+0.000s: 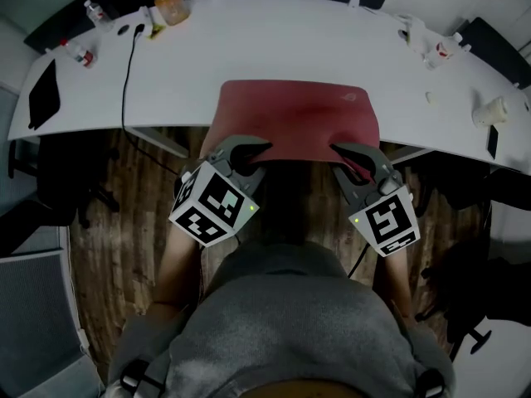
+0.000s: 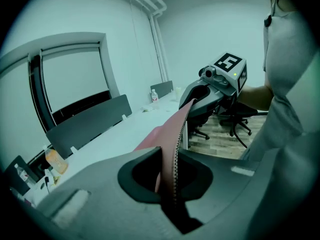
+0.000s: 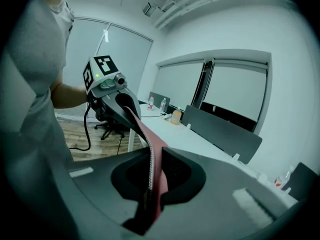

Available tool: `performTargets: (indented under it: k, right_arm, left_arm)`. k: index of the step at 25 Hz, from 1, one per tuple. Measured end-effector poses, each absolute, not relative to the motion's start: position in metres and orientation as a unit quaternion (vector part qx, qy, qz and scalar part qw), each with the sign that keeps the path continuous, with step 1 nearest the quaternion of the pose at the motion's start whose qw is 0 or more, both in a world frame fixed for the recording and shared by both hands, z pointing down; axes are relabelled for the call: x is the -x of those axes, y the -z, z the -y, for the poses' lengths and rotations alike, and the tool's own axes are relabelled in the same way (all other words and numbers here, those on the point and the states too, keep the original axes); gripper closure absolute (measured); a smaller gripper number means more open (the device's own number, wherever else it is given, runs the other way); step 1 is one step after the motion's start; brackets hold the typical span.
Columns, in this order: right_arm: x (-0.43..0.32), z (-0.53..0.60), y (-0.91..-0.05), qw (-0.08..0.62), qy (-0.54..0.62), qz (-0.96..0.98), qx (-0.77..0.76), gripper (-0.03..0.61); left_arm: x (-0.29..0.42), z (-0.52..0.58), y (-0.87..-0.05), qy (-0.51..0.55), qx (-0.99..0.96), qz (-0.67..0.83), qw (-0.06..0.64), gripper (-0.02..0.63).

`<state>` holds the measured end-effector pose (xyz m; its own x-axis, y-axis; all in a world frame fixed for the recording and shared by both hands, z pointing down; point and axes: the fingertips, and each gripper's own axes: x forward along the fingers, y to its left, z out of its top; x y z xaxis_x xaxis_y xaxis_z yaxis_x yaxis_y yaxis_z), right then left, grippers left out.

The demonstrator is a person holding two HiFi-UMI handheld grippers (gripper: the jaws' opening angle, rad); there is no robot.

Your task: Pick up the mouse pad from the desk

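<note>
Slip risk, mostly: left tongs (image 1: 255, 150) and right tongs (image 1: 342, 151) are each pinched tight on the near edge of the red mouse pad (image 1: 290, 114), whose far end looks to rest on the white worktop (image 1: 274, 48). With only 2 thin grips, an uneven pull could yank it free.

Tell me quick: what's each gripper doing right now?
Left gripper: closed on the pad, at its near left edge.
Right gripper: closed on the pad, at its near right edge.
</note>
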<state>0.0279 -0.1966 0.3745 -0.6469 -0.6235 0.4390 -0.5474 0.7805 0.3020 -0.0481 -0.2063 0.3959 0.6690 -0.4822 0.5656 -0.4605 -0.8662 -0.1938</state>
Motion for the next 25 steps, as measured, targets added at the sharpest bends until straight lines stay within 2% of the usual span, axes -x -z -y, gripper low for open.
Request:
performTargets:
  k: [8,12,16,22,25]
  right_arm:
    - [-0.032,0.154,-0.319,0.226,0.104,0.920,-0.302,0.558]
    - [-0.040,0.134,-0.304,0.242,0.137,0.915,-0.293,0.558]
    - [-0.046,0.124,-0.291,0.223,0.132,0.922,-0.286,0.558]
    - [-0.046,0.116,-0.279,0.207,0.112,0.930,-0.281,0.558]
    - [-0.049,0.115,-0.286,0.224,0.107,0.930,-0.273,0.558]
  left_arm:
    - [0.043,0.169,-0.341,0.298,0.905,-0.297,0.065,0.589]
    - [0.038,0.156,-0.320,0.293,0.902,-0.305,0.081,0.591]
    - [0.031,0.145,-0.309,0.297,0.902,-0.300,0.094,0.591]
    - [0.030,0.137,-0.302,0.298,0.904,-0.294,0.090,0.591]
    - [0.029,0.134,-0.309,0.312,0.903,-0.283,0.084,0.589]
